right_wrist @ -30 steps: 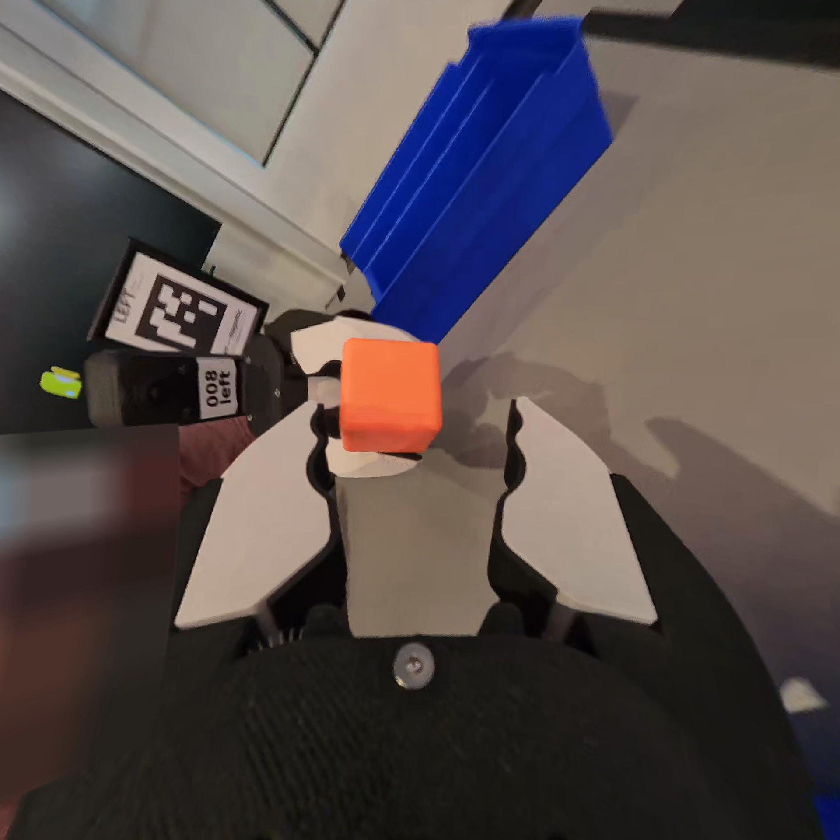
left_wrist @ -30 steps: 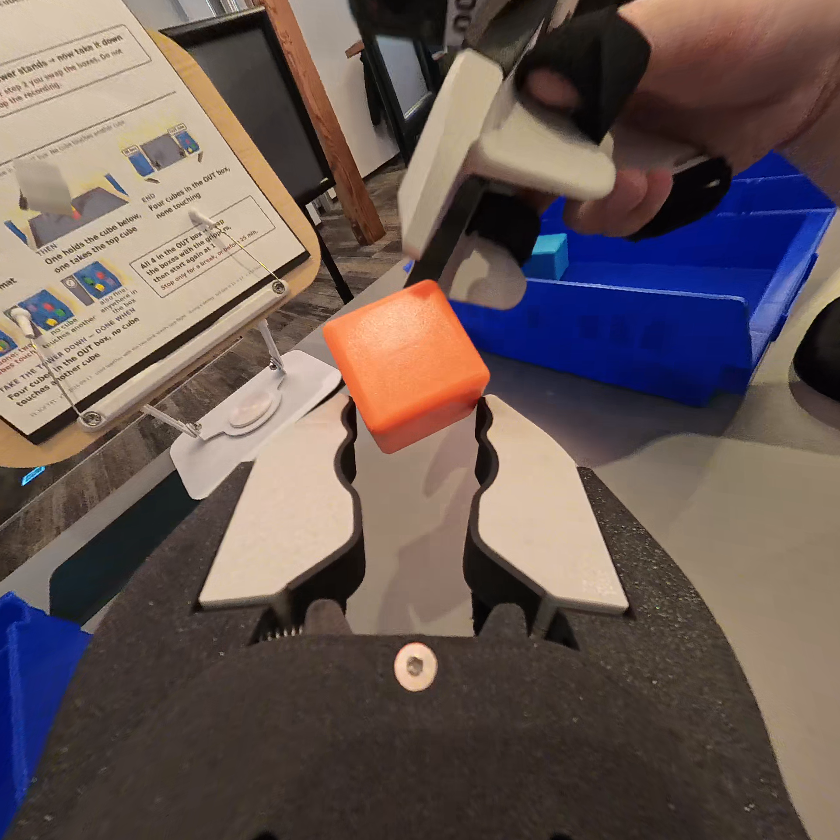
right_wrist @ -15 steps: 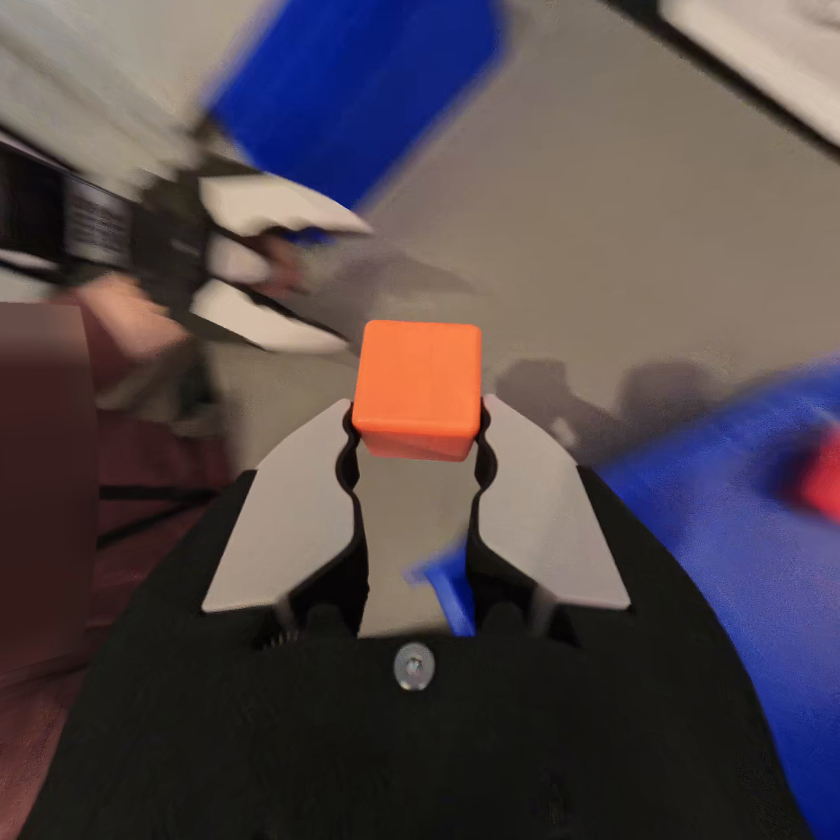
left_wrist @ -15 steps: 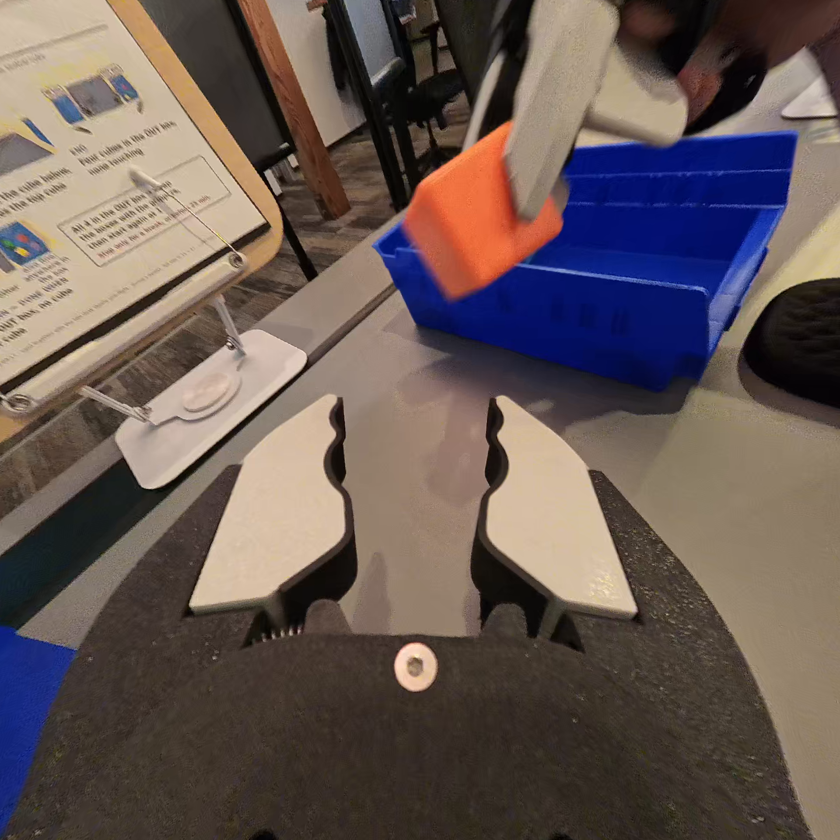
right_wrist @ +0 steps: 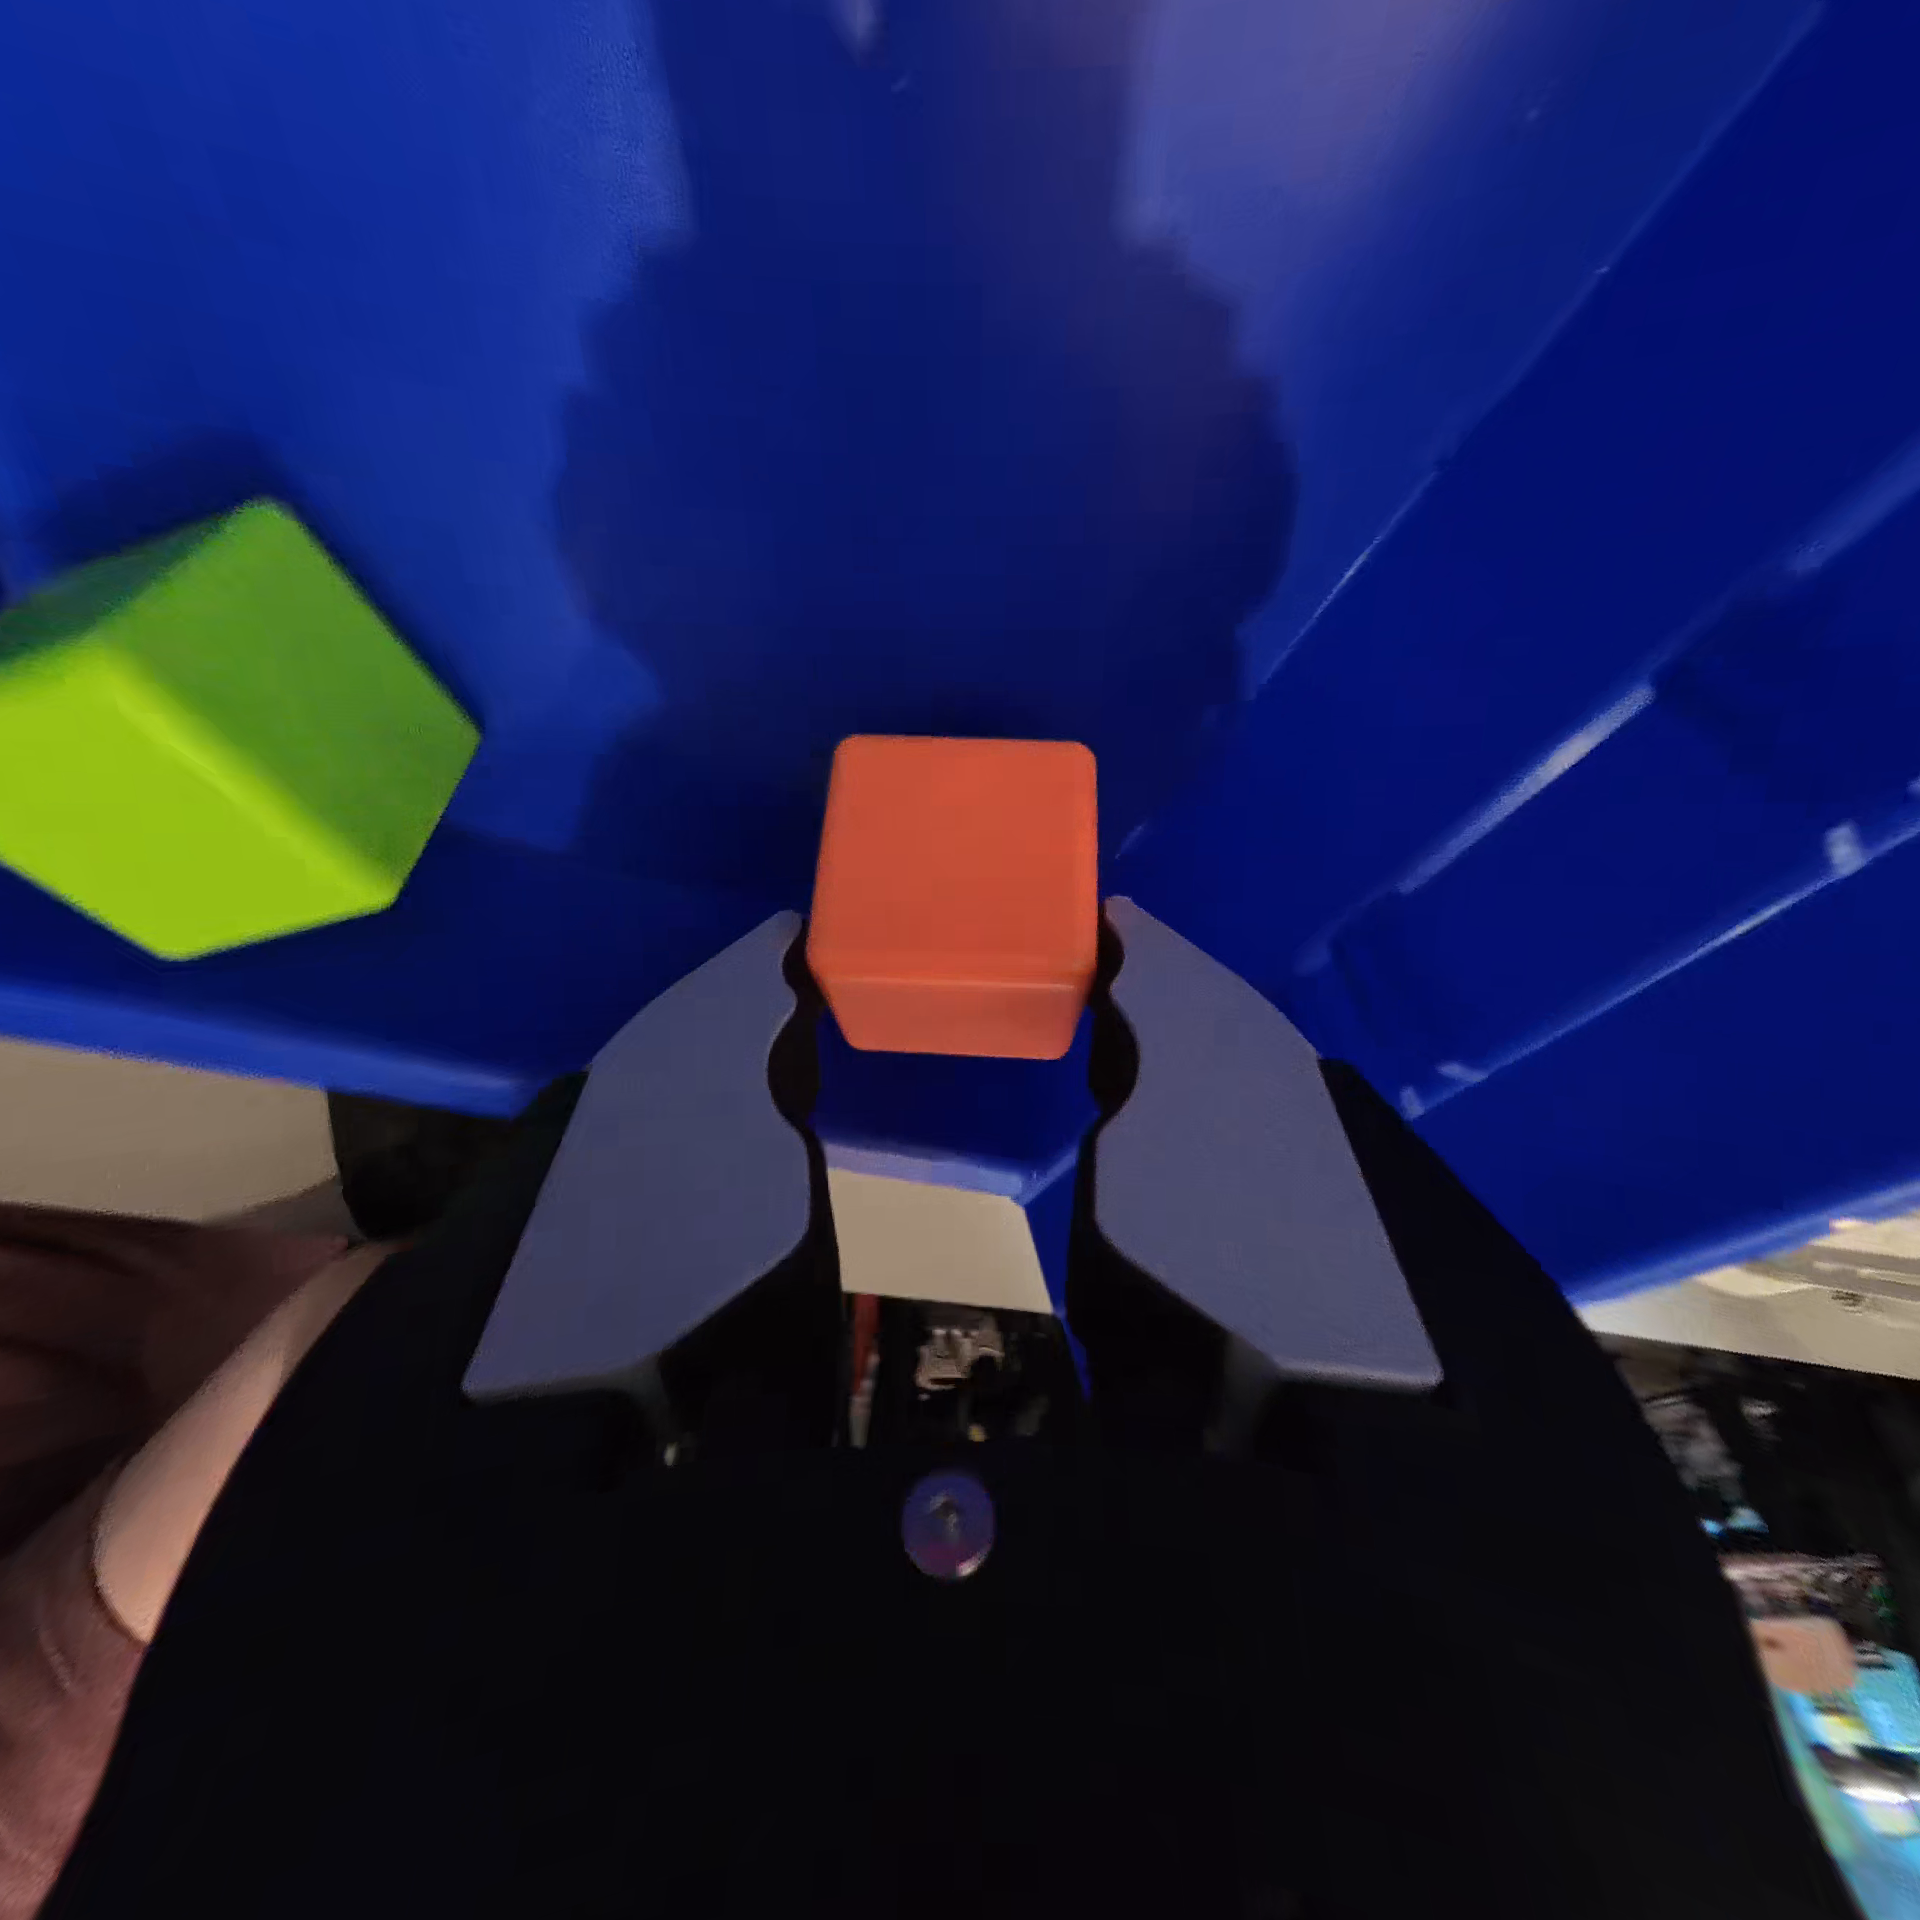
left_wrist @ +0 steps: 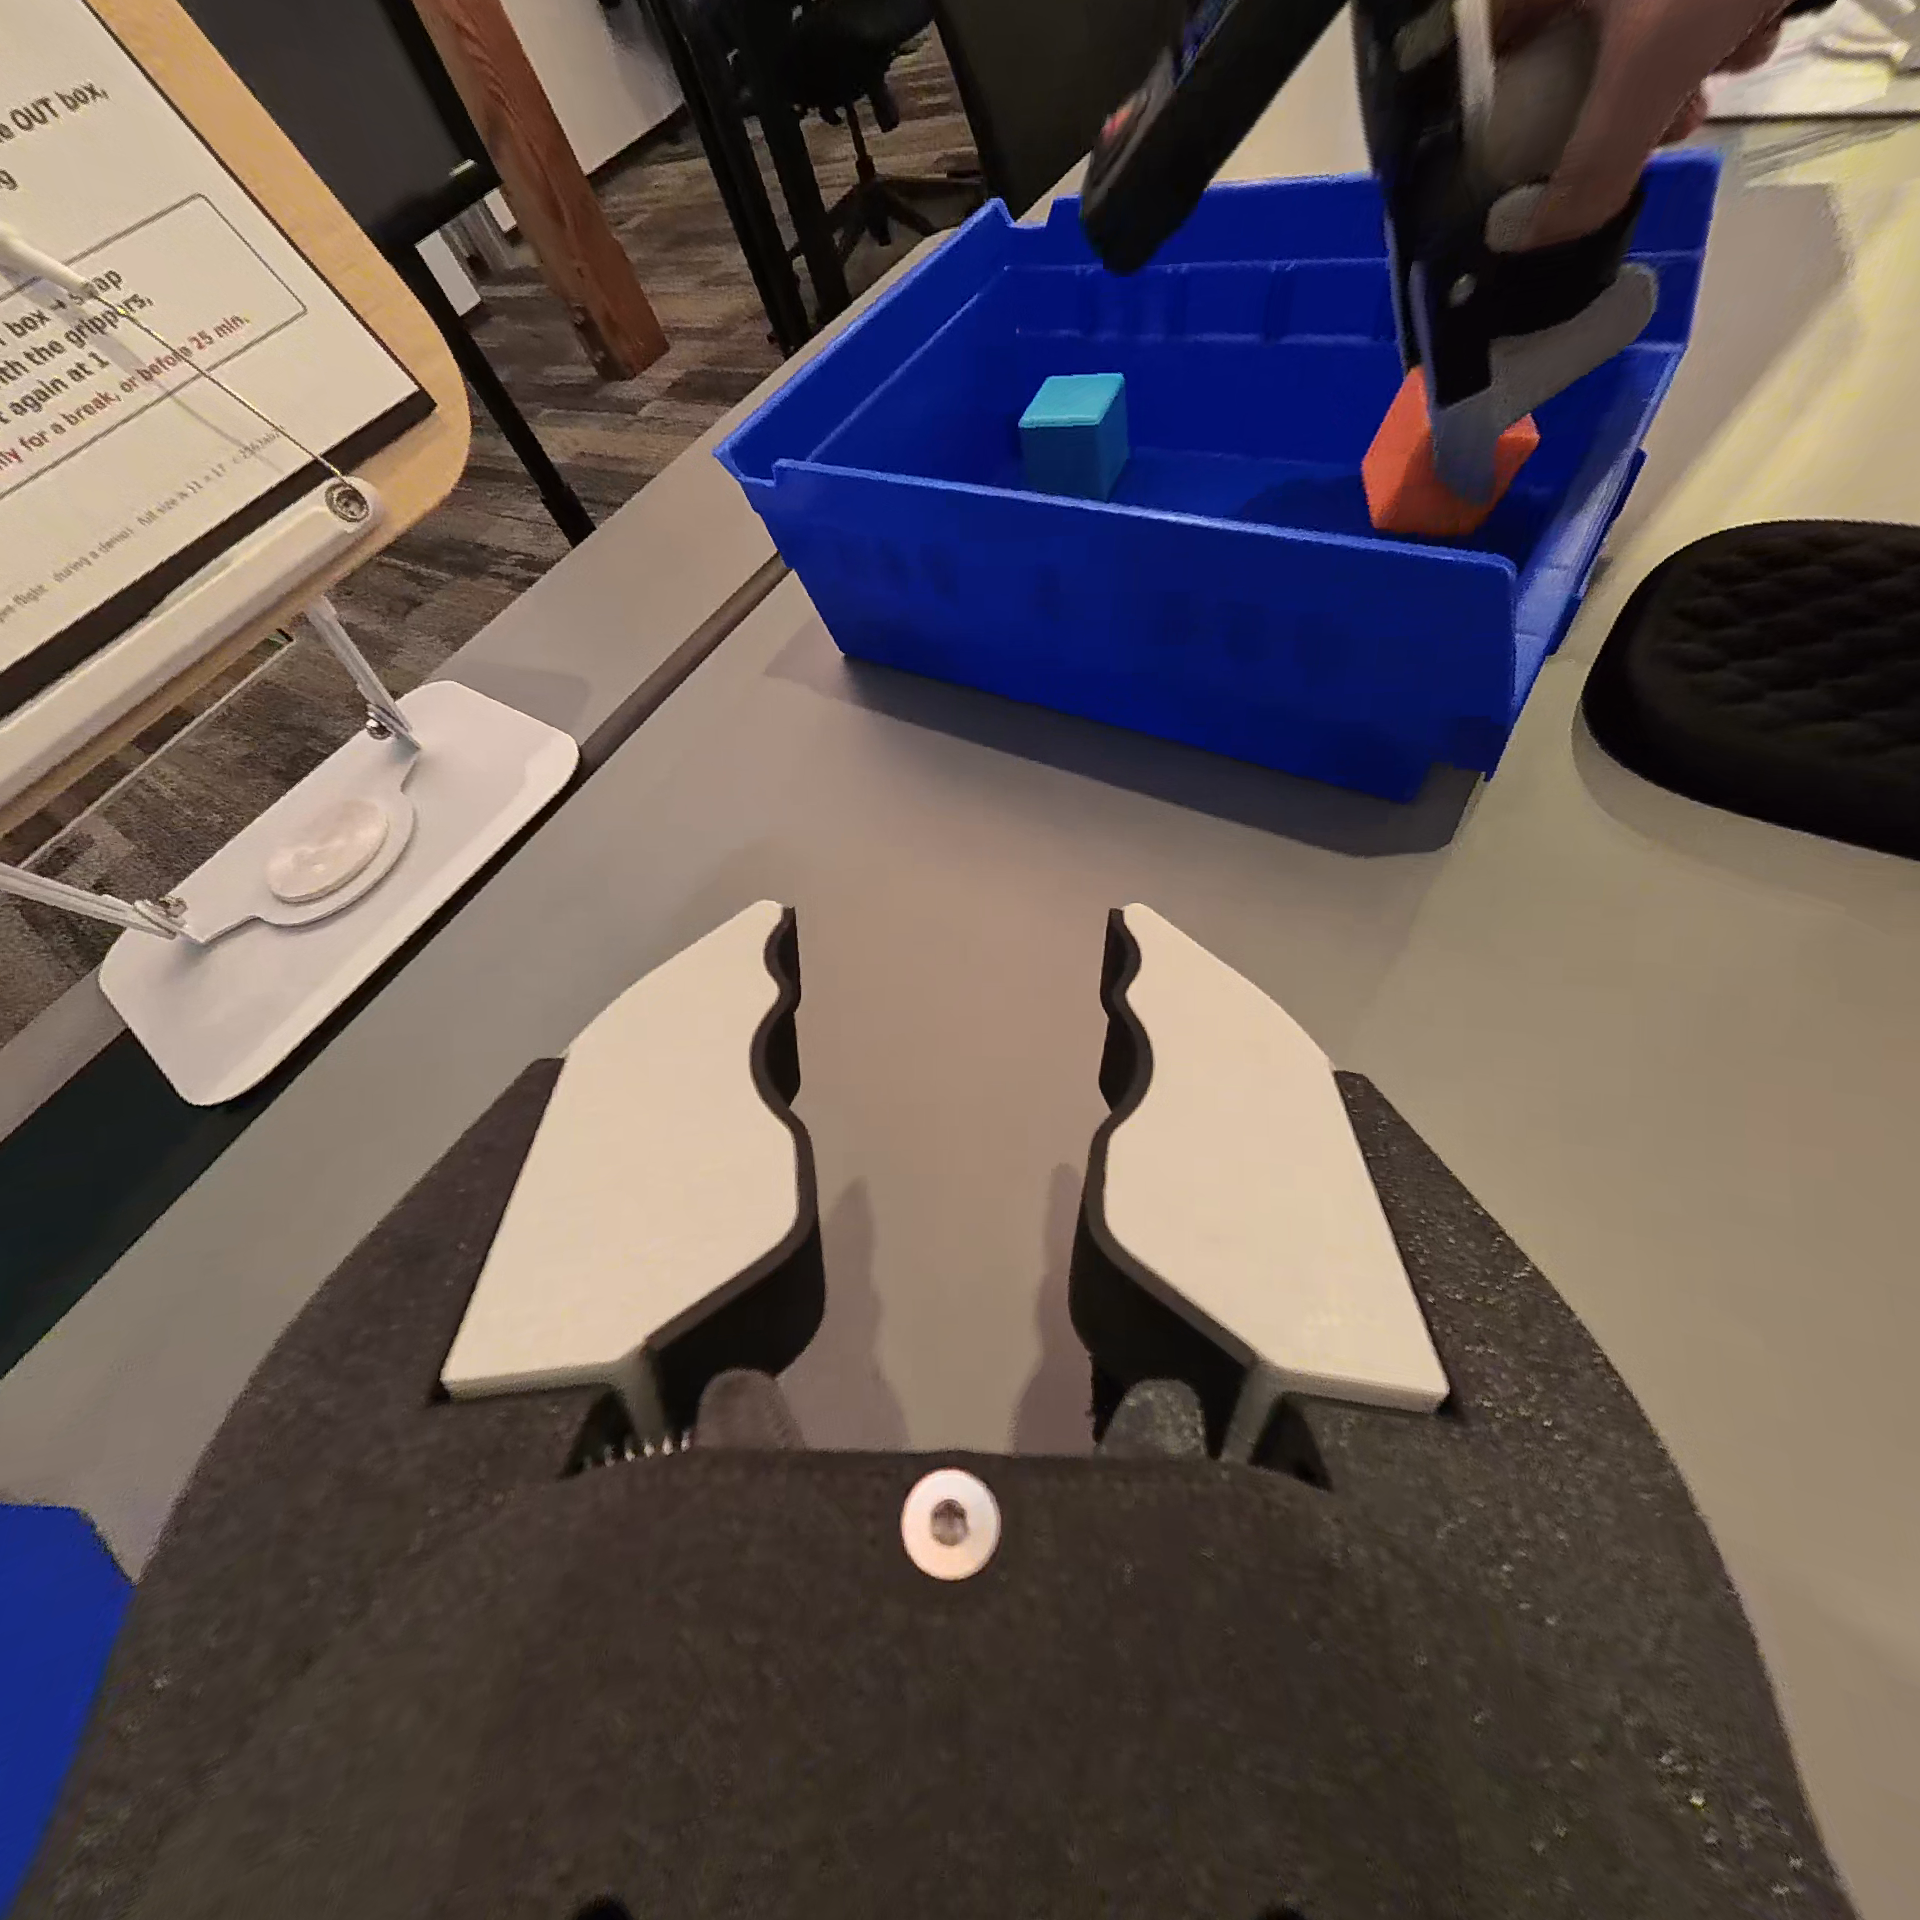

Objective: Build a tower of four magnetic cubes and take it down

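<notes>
My right gripper [right_wrist: 951, 925] is shut on an orange cube [right_wrist: 951, 894] and holds it low inside the blue bin [right_wrist: 935, 312]. In the left wrist view that gripper and the orange cube [left_wrist: 1403, 478] are at the bin's right end, a person's hand on the handle. A green cube [right_wrist: 208, 727] lies in the bin to the left of the orange one. A teal cube [left_wrist: 1073, 431] sits in the bin [left_wrist: 1143, 613] near its left part. My left gripper [left_wrist: 951, 935] is open and empty over the grey table [left_wrist: 935, 852], short of the bin.
An instruction board on a white stand [left_wrist: 312, 883] is at the left table edge. A black pad [left_wrist: 1766, 665] lies right of the bin. Another blue bin's corner [left_wrist: 52, 1662] shows at the lower left. Chairs and a wooden post stand beyond the table. There is about 30 centimetres between the tips of the two grippers.
The orange cube passed from my left gripper to my right gripper. The right gripper closed on it and carried it into the blue bin. My left gripper opened and drew back.
</notes>
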The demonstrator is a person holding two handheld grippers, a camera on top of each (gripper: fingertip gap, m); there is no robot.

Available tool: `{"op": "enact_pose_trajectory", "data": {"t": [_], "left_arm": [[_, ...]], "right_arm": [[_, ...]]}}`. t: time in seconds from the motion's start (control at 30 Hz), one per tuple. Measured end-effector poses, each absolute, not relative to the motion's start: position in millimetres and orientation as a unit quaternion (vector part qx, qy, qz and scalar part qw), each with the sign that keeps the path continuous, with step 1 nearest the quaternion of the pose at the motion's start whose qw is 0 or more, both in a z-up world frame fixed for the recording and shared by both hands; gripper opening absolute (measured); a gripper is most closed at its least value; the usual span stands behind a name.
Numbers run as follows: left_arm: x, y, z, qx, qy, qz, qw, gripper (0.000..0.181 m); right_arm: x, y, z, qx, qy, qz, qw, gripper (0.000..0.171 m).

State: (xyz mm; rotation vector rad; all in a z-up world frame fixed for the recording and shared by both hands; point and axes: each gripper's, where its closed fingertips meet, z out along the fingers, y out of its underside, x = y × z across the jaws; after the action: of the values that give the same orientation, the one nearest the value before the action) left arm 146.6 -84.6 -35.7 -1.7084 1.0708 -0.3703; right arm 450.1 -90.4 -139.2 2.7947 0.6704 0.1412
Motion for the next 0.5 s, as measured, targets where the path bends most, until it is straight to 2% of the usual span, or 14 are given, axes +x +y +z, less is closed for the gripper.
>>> {"op": "enact_pose_trajectory", "data": {"t": [0.07, 0.13, 0.23, 0.33, 0.5], "left_arm": [[145, -85, -33, -0.713, 0.441, -0.159, 0.521, 0.057], [142, -84, -29, -0.717, 0.438, -0.158, 0.519, 0.062], [129, -83, -7, -0.716, 0.429, -0.146, 0.531, 0.066], [95, -74, 44, -0.697, 0.393, -0.112, 0.589, 0.056], [-44, -44, 98, -0.754, 0.272, 0.062, 0.595, 0.067]], "right_arm": [[450, -80, -143, 0.971, 0.205, 0.046, 0.117, 0.051], [450, -74, -138, 0.976, 0.195, 0.042, 0.093, 0.059], [450, -73, -114, 0.977, 0.205, 0.049, 0.042, 0.057], [435, -57, -74, 0.963, 0.251, 0.029, -0.090, 0.051], [468, -4, -13, 0.936, 0.163, 0.076, -0.304, 0.052]]}}
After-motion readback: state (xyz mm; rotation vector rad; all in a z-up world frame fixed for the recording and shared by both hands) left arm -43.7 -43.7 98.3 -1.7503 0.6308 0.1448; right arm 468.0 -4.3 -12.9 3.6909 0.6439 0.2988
